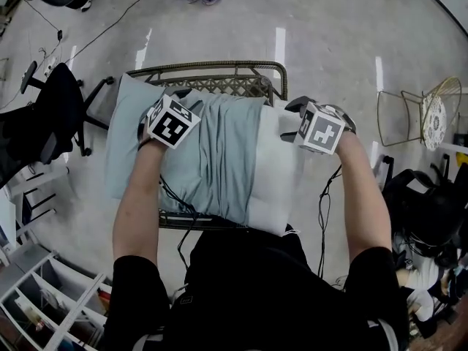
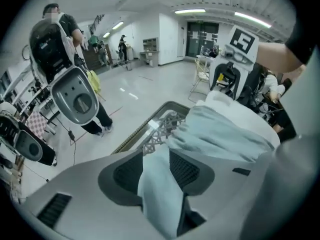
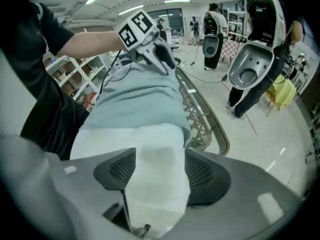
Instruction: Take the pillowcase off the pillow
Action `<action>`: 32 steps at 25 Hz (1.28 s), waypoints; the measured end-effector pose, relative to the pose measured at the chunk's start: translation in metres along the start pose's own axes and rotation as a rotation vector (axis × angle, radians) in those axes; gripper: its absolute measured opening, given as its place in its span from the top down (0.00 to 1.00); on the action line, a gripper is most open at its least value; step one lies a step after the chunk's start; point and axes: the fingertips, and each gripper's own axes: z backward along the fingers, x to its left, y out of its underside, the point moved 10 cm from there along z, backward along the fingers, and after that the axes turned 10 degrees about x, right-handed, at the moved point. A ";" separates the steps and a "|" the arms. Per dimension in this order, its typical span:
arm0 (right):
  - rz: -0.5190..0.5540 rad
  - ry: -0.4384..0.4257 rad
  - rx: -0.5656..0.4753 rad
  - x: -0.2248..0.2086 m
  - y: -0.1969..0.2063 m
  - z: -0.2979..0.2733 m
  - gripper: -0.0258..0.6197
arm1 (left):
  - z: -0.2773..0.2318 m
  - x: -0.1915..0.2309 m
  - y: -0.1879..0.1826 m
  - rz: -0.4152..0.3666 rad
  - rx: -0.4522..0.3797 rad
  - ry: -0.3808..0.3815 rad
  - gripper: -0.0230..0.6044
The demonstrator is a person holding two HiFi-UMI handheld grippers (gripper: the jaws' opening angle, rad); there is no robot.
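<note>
An olive metal-framed table with a lattice rim [image 1: 212, 69] carries the long white pillow [image 1: 272, 168], which lies across it. The pale blue fabric pillowcase [image 1: 212, 156] covers the pillow's left and middle parts, and the white right end sticks out bare. The left gripper [image 2: 156, 168] has its jaws spread, with a fold of the pillowcase filling the gap. The right gripper [image 3: 160, 171] is likewise spread, around the pillow's bare white corner. Each gripper carries a white cube of black square markers [image 1: 173, 121].
</note>
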 end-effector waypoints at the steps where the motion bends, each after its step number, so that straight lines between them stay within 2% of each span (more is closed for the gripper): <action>1: 0.003 -0.005 0.011 -0.002 -0.007 -0.003 0.45 | -0.009 0.002 0.002 -0.017 0.039 0.012 0.71; 3: 0.016 -0.046 0.094 -0.004 -0.016 -0.026 0.35 | -0.028 0.002 0.006 -0.050 0.109 0.029 0.70; 4: 0.023 -0.080 0.139 -0.004 -0.017 -0.043 0.34 | -0.035 0.001 0.007 -0.062 0.132 0.032 0.71; 6: 0.036 -0.124 0.207 -0.003 -0.017 -0.071 0.34 | -0.039 -0.002 0.008 -0.105 0.166 0.004 0.88; 7: 0.040 -0.130 0.229 -0.002 -0.016 -0.075 0.36 | -0.039 -0.003 0.008 -0.145 0.185 -0.032 0.94; 10: 0.023 -0.144 0.229 -0.001 -0.010 -0.061 0.58 | -0.031 0.008 0.019 -0.231 0.240 -0.155 0.95; 11: 0.012 -0.157 0.200 -0.001 -0.008 -0.054 0.64 | -0.026 0.015 0.027 -0.228 0.249 -0.176 0.95; 13: -0.010 -0.176 0.157 0.001 -0.002 -0.043 0.68 | -0.014 0.029 0.043 -0.203 0.255 -0.188 0.95; 17: -0.035 -0.184 0.125 0.004 0.006 -0.031 0.70 | 0.005 0.044 0.062 -0.214 0.265 -0.216 0.95; 22: -0.073 -0.205 0.077 0.008 0.010 -0.026 0.70 | 0.018 0.052 0.072 -0.141 0.224 -0.206 0.95; 24: -0.052 -0.185 0.111 0.013 0.006 -0.025 0.70 | 0.024 0.042 0.057 -0.109 0.152 -0.184 0.95; 26: -0.042 -0.156 0.134 0.015 0.003 -0.025 0.70 | 0.029 0.022 0.027 -0.075 0.018 -0.093 0.90; 28: -0.044 -0.137 0.131 0.016 0.004 -0.025 0.70 | 0.025 -0.007 -0.008 -0.101 -0.084 0.020 0.81; 30: -0.041 -0.128 0.118 0.019 0.004 -0.026 0.70 | 0.010 -0.036 -0.036 -0.181 -0.089 0.081 0.74; 32: -0.036 -0.126 0.099 0.022 0.003 -0.027 0.70 | -0.010 -0.057 -0.046 -0.273 -0.013 0.081 0.73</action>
